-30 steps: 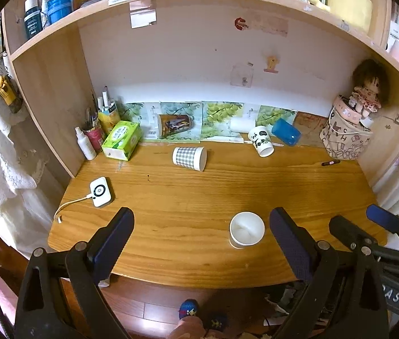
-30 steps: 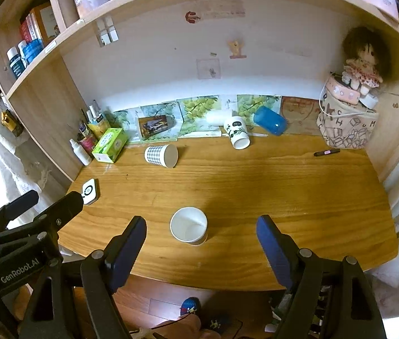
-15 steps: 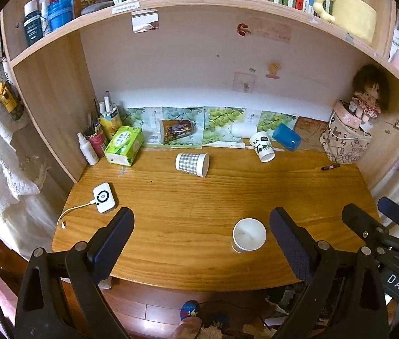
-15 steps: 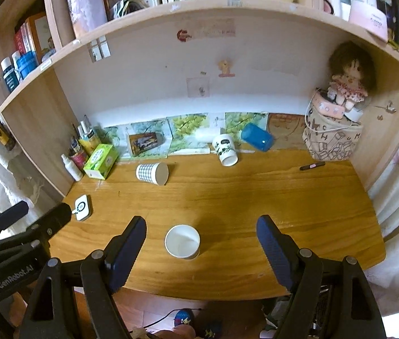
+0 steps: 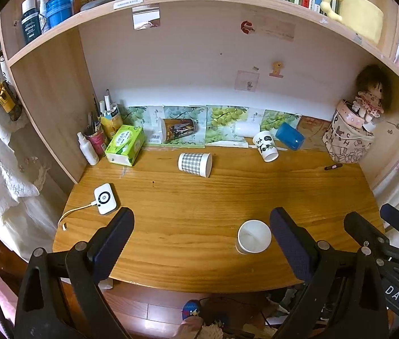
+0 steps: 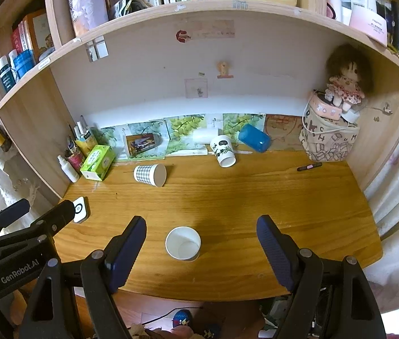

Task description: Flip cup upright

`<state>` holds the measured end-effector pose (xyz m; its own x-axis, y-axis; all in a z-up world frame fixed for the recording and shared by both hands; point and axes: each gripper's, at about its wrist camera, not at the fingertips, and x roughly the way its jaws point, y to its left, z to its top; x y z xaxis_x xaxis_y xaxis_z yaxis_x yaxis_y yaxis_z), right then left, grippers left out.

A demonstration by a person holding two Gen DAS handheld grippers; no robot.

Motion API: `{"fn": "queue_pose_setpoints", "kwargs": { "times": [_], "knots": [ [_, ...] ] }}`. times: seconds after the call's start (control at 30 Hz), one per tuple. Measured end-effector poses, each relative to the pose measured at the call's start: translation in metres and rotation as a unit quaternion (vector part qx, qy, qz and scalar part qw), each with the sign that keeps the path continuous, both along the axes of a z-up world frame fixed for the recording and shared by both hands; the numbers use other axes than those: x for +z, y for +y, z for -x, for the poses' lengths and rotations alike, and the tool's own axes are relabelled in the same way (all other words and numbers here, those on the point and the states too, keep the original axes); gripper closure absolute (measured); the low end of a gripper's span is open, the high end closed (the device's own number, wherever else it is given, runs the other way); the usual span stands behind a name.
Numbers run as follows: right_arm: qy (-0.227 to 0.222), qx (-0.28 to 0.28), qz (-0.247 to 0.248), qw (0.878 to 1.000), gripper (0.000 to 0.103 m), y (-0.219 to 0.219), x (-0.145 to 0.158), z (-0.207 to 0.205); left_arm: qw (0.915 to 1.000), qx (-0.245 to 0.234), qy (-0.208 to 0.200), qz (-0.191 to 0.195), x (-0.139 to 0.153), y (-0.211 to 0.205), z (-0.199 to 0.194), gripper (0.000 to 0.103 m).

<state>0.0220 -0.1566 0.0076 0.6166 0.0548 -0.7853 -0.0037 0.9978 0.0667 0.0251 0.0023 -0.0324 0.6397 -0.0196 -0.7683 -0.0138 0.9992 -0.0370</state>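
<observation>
I am holding both grippers back from the near edge of the wooden desk (image 5: pixel 199 197), and both are standing wide apart with nothing between their pads. The left gripper (image 5: pixel 201 240) is gaping over bare wood; the right gripper (image 6: pixel 201 243) is gaping too, and the white paper cup (image 6: pixel 183 243) is sitting upright, mouth up, between its fingers without touching either one — free on the desk near that front edge. In the left view the same cup (image 5: pixel 254 236) is showing just left of my left gripper's right finger (image 5: pixel 289 243).

Beyond the white cup, the checked paper cup (image 6: pixel 150 174) is lying on its side, mouth facing right. Farther back and to the right of the white cup, the panda cup (image 6: pixel 222 150) is lying tipped toward me, with the blue cup (image 6: pixel 254 137) lying just beside it against the back wall.
</observation>
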Motion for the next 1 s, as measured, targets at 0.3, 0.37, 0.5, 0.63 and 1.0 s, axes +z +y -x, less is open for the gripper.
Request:
{"fn": "queue_pose_setpoints", "kwargs": {
  "times": [0.3, 0.37, 0.5, 0.63, 1.0],
  "knots": [
    [0.007, -0.011, -0.006, 1.0, 0.022, -0.0016, -0.0038, 0.001, 0.9999, 0.001, -0.008, -0.007, 0.0006, 0.0001, -0.0009, 0.005],
    [0.008, -0.01, -0.006, 1.0, 0.022, -0.0012, -0.0043, 0.0002, 1.0, 0.003, -0.007, -0.006, 0.0012, -0.0001, -0.0007, 0.005],
    [0.007, -0.011, -0.007, 1.0, 0.022, -0.0015, -0.0045, 0.0002, 1.0, 0.003, -0.006, -0.006, 0.0014, 0.001, -0.001, 0.005],
    [0.007, -0.01, -0.007, 1.0, 0.022, -0.0022, -0.0043, -0.0005, 1.0, 0.002, -0.006, -0.005, 0.0007, 0.0019, -0.0021, 0.005],
    [0.006, -0.008, -0.002, 1.0, 0.022, 0.0025, -0.0048, -0.0046, 1.0, 0.001, -0.007, -0.003, -0.0009, 0.0028, -0.0025, 0.005]
  ]
}}
